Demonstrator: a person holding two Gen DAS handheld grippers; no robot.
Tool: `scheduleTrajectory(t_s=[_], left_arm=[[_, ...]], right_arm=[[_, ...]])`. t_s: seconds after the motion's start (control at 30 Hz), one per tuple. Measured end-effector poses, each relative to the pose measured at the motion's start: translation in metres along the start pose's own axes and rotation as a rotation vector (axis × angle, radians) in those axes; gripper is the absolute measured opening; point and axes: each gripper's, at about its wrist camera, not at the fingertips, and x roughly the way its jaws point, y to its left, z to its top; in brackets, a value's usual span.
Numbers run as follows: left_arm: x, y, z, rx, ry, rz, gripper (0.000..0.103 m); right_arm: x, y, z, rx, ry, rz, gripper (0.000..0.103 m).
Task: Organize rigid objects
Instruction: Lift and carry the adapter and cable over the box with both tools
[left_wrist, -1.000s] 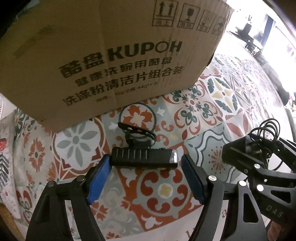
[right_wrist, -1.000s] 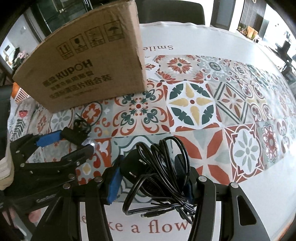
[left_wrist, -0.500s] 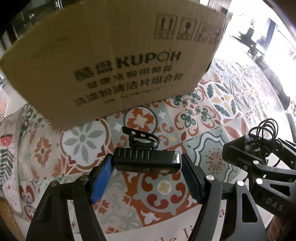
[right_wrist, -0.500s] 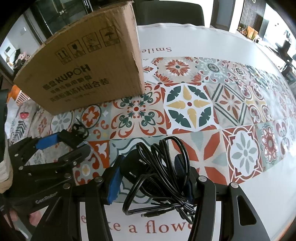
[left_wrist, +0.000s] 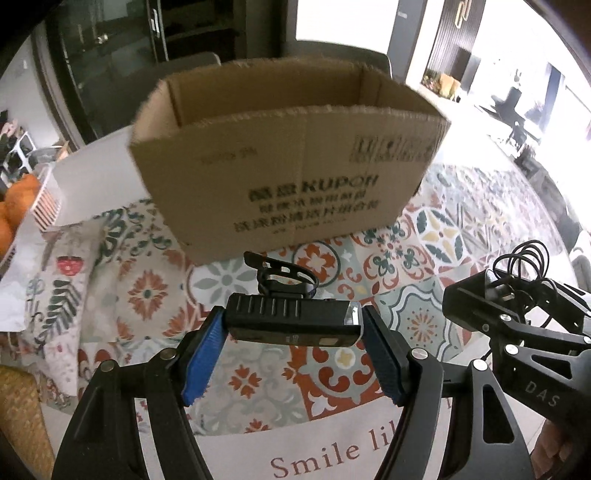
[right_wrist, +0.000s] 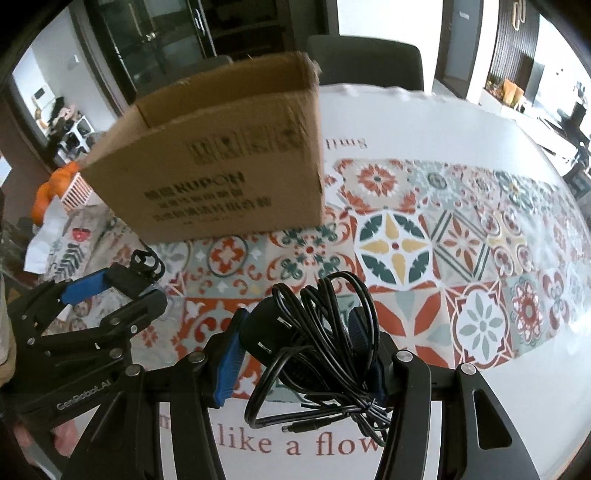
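Observation:
My left gripper (left_wrist: 293, 328) is shut on a black bike light (left_wrist: 291, 325) with a strap mount on top, held crosswise above the patterned tablecloth. My right gripper (right_wrist: 295, 347) is shut on a black power adapter (right_wrist: 273, 339) with its coiled cable (right_wrist: 332, 332) hanging over the fingers. Ahead stands an open cardboard box (left_wrist: 288, 173) printed KUPOH, its top rim and part of its inside wall showing; what lies in it is hidden. In the right wrist view the box (right_wrist: 221, 166) is at upper left and the left gripper (right_wrist: 110, 291) is at left.
A basket of oranges (left_wrist: 18, 206) and a floral cloth (left_wrist: 66, 280) sit at the left of the table. A dark chair (right_wrist: 365, 62) stands behind the far edge. The right gripper (left_wrist: 517, 325) shows at the right of the left wrist view.
Both grippers have risen with their loads; the box now sits lower in each view, so its open top and inner wall show.

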Motion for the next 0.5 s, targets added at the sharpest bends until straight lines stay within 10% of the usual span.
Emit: scheduleTrajectory(t_s=[0.5], left_arm=[[-0.067,0.019,0.012,-0.053,-0.129,0.056,0.072]], right_arm=[[-0.046,0.025,0.024,-0.072,-0.135,0.063,0.056]])
